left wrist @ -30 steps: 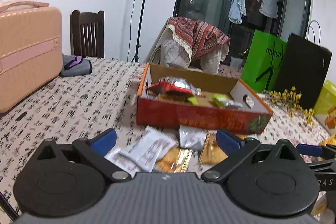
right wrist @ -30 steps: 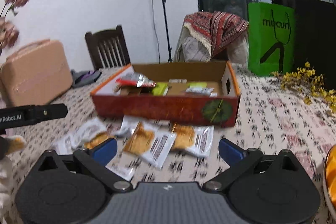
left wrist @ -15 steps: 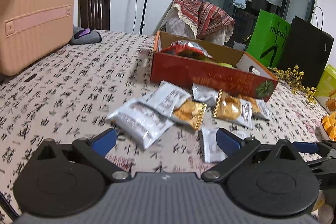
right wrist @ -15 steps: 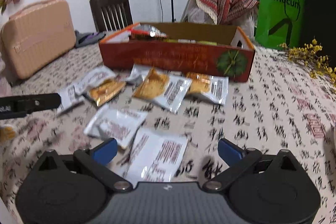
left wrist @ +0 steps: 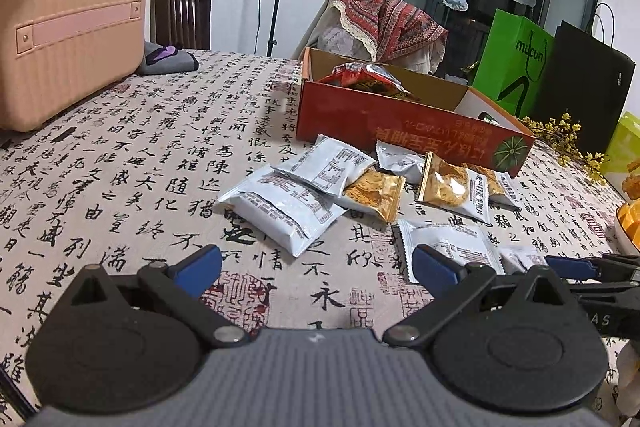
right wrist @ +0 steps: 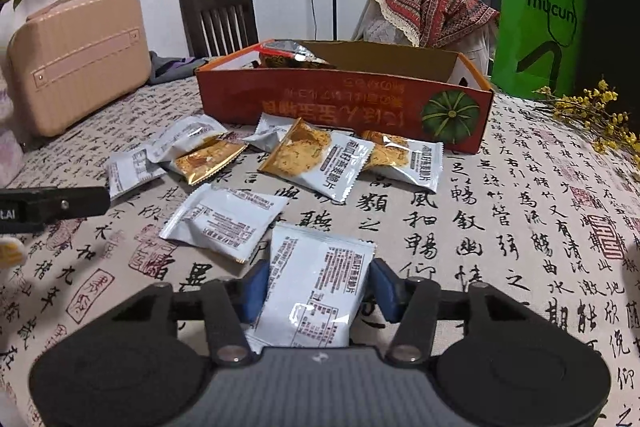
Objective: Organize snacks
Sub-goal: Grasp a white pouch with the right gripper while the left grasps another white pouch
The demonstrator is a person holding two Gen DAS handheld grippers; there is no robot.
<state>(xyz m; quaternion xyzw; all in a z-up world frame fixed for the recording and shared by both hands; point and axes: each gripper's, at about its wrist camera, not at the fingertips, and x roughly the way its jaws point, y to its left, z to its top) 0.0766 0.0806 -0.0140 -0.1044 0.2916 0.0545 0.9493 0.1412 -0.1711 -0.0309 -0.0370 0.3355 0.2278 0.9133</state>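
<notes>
Right gripper (right wrist: 318,289) closing on the nearest snack packet

Its blue fingers (right wrist: 256,289) sit against both side edges of the white snack packet (right wrist: 316,287), which lies flat on the calligraphy-print tablecloth (right wrist: 520,227) at the near edge of the scatter; whether the pinch is firm cannot be told. The left gripper (left wrist: 316,269) hovers spread wide and empty, near the left of the pile. More packets (right wrist: 320,157) lie between here and the red cardboard box (right wrist: 344,103) at the far side, which already holds some snacks. The risk I see: the slick, puffy wrapper, caught only by its edges, may buckle or slide free on lifting, and a low sweep could drag the neighbouring white packet (right wrist: 228,219) lying just beside it.
</notes>
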